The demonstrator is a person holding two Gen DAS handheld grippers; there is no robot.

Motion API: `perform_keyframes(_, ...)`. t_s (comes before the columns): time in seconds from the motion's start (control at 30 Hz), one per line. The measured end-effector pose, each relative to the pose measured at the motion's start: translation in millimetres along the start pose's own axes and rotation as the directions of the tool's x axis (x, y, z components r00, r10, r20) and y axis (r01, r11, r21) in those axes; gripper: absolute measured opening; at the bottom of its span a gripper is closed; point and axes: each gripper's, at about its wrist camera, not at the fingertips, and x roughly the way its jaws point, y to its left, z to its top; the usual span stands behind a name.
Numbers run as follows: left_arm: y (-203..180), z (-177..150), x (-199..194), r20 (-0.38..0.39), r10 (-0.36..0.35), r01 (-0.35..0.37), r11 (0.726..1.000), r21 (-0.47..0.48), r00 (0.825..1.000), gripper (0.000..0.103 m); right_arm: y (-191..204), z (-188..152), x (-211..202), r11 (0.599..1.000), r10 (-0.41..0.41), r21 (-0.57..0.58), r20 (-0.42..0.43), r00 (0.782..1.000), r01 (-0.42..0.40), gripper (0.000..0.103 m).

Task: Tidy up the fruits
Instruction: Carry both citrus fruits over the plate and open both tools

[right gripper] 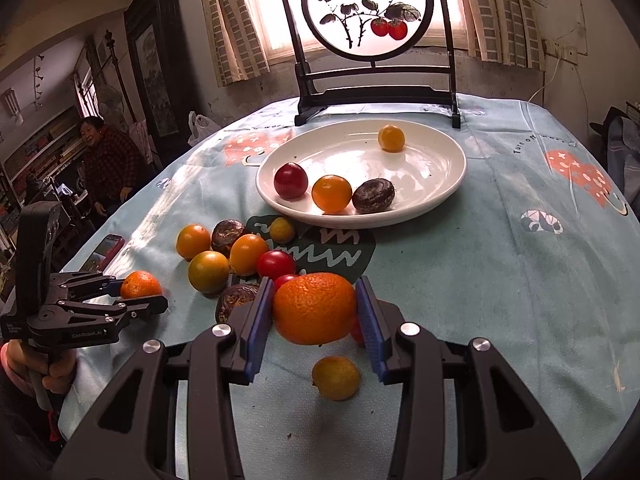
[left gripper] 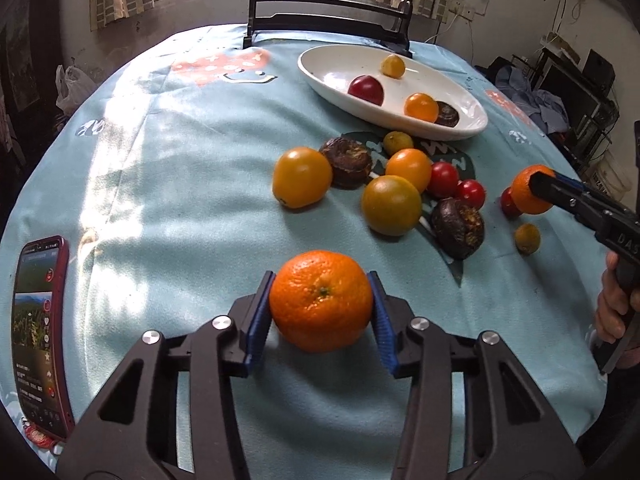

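Observation:
My left gripper (left gripper: 321, 300) is shut on a tangerine (left gripper: 320, 300) low over the cloth at the near side; it also shows in the right wrist view (right gripper: 136, 294). My right gripper (right gripper: 315, 308) is shut on another tangerine (right gripper: 314, 307) held above the cloth; it also shows in the left wrist view (left gripper: 534, 190). A white oval plate (right gripper: 440, 152) at the back holds a red tomato (right gripper: 291, 180), an orange tomato (right gripper: 331, 193), a dark brown fruit (right gripper: 373, 196) and a small yellow fruit (right gripper: 391, 138). Several loose tomatoes and dark fruits (left gripper: 390, 205) lie in front of the plate.
A small yellow fruit (right gripper: 335, 377) lies on the cloth under my right gripper. A phone (left gripper: 40, 336) lies at the left table edge. A framed round screen on a black stand (right gripper: 368, 32) stands behind the plate. A person (right gripper: 106, 160) sits far left.

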Motion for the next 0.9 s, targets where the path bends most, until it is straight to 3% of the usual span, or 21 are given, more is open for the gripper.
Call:
perform_keyframes(0.13, -17, 10, -10, 0.069, -0.059, 0.057, 0.998, 0.032, 0.996, 0.046, -1, 1, -2, 1.000, 0.013, 0.010, 0.011, 1.000, -0.013, 0.042)
perform_keyframes(0.27, -34, 26, -6, 0.084, -0.120, 0.117, 0.992, 0.046, 0.989, 0.046, -6, 4, -3, 0.999, 0.021, 0.038, 0.037, 0.999, -0.023, 0.042)
perform_keyframes(0.43, -49, 73, 9, 0.101, -0.175, 0.174, 0.984, 0.026, 0.979, 0.046, -20, 22, -2, 0.994, 0.043, 0.098, 0.107, 0.993, -0.053, 0.042)
perform_keyframes(0.67, -64, 156, 52, 0.104, -0.112, 0.113, 0.994, -0.006, 0.988, 0.046, -60, 69, 36, 0.976, 0.002, 0.217, 0.142, 0.990, -0.033, 0.042)
perform_keyframes(0.8, -67, 182, 80, 0.065, -0.077, 0.078, 0.997, -0.012, 0.995, 0.046, -80, 84, 66, 0.971, -0.049, 0.238, 0.108, 0.993, 0.022, 0.042)
perform_keyframes(0.9, -68, 190, 95, 0.040, -0.075, 0.076, 0.997, -0.020, 0.996, 0.047, -88, 89, 82, 0.970, -0.036, 0.243, 0.087, 0.996, 0.014, 0.044)
